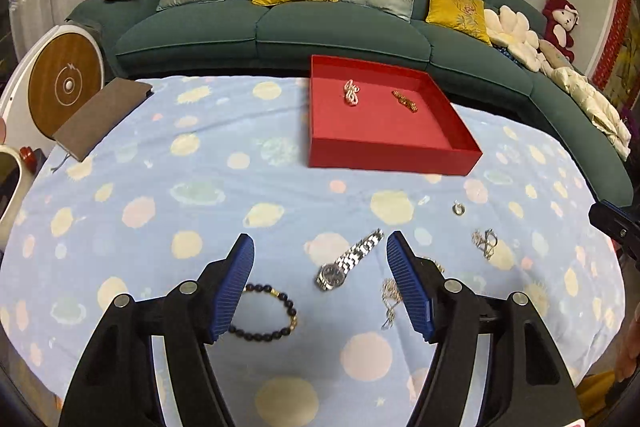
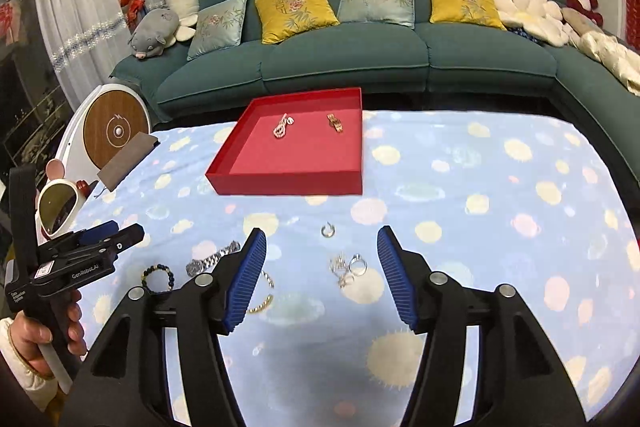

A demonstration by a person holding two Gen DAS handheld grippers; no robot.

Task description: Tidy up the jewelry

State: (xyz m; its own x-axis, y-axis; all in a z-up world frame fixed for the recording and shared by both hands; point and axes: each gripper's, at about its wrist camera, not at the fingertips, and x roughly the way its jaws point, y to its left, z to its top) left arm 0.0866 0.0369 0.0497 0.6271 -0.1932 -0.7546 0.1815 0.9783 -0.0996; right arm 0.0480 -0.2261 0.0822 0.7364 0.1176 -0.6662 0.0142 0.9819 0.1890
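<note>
A red tray sits at the far side of the table, holding a pearl piece and a gold piece. My left gripper is open above a silver watch, with a dark bead bracelet and a silver chain beside it. My right gripper is open above silver rings. A small ring and a gold chain lie nearby.
The table wears a blue spotted cloth. A brown notebook lies at its far left corner. A teal sofa with cushions stands behind. A round white appliance stands left.
</note>
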